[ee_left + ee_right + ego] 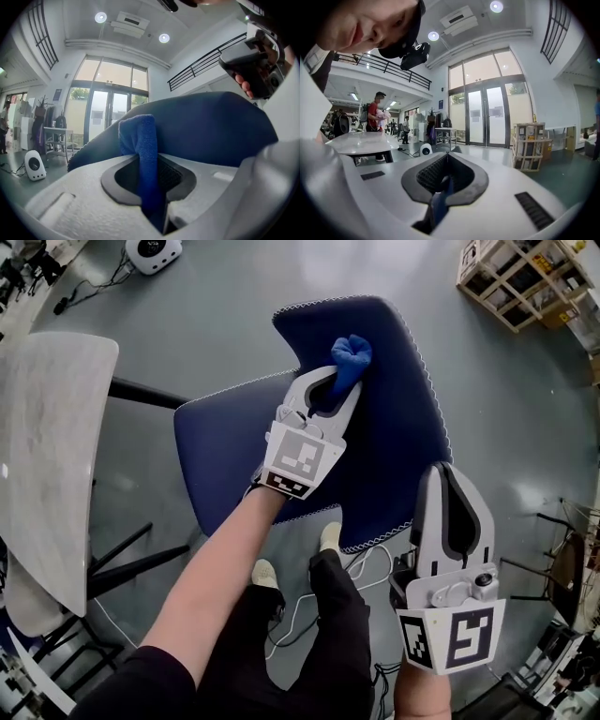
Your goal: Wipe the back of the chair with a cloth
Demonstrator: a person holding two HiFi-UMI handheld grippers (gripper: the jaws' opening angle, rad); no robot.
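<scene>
1. grey floor (206,296) of an open hall spreads under the chair (225,456), with a pale table (47,446) off the chair's left side.
2. the cloth (352,357), blue and bunched, rests against the chair's back (403,427), near its upper part.
3. the left gripper (330,388) is clamped on the cloth's middle, so a wad sticks out past the tips onto the back.
4. the right gripper (450,486) hangs by the back's lower right edge with its jaws closed together and off the cloth. a thin blue sliver shows in the gap, and i cannot tell what it is.
5. to wipe well, in my judgement: let the wad, not the plastic tips, meet the fabric, press evenly, and run long overlapping strokes across the back.
6. the grip should be tight enough that drag does not pull the cloth free.
7. the chair may shift under pressure, so the free gripper could steady the back's edge.
</scene>
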